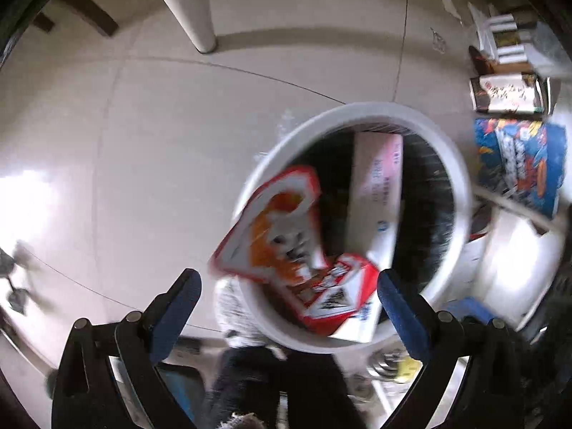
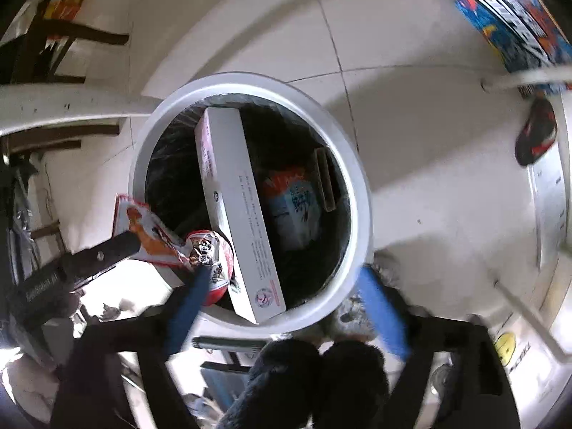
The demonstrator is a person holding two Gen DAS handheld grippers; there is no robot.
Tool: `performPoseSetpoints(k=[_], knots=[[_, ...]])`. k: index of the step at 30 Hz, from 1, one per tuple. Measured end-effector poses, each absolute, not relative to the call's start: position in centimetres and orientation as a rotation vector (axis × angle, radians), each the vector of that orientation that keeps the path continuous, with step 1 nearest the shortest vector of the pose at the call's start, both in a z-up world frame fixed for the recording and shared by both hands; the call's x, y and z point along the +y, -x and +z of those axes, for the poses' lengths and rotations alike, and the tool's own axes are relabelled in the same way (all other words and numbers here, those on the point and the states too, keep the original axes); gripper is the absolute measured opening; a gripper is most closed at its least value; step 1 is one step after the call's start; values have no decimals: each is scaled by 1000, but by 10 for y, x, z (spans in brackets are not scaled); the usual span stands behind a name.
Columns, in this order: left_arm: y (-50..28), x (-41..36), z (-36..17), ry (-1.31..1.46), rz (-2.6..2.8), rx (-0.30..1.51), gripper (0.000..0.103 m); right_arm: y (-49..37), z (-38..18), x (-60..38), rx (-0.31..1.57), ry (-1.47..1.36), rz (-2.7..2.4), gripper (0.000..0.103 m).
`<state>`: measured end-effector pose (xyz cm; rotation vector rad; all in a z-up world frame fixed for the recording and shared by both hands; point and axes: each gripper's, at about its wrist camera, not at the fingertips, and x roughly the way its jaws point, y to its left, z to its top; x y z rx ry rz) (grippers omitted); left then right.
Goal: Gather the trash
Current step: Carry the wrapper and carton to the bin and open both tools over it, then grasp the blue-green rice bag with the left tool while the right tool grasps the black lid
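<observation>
A round white trash bin [image 1: 461, 186] with a black liner stands on the tiled floor; it also shows in the right wrist view [image 2: 361, 193]. A long white box [image 1: 379, 193] [image 2: 236, 207] leans inside it. A red and orange snack bag [image 1: 286, 243] [image 2: 171, 243] lies over the bin's rim, blurred. My left gripper [image 1: 287, 289] is open just above the bag, not touching it. My right gripper [image 2: 286, 286] is open and empty above the bin's near rim. More wrappers [image 2: 293, 200] lie deep in the bin.
A white table leg [image 1: 186, 10] stands on the floor behind the bin. A blue printed box [image 1: 518, 164] and a dark box [image 1: 507, 93] lie at the right. The person's dark furry slippers [image 2: 321, 382] are below the bin. Dark chair legs [image 2: 64, 39] stand far left.
</observation>
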<state>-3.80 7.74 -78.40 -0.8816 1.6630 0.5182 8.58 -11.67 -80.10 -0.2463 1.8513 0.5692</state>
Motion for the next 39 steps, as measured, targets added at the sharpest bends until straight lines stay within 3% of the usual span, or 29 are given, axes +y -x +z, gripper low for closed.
performPoseSetpoints(k=[9, 17, 32, 39], knots=[[40, 63, -747, 559, 595, 1673, 101, -82, -770, -101, 1672, 496, 537, 103], [45, 62, -686, 489, 604, 1629, 101, -77, -712, -108, 1601, 531, 534, 103], [59, 42, -529, 550, 602, 1550, 101, -63, -539, -131, 1545, 471, 520, 103], [70, 41, -430, 532, 619, 1487, 101, -47, -442, -134, 1522, 425, 546, 103]])
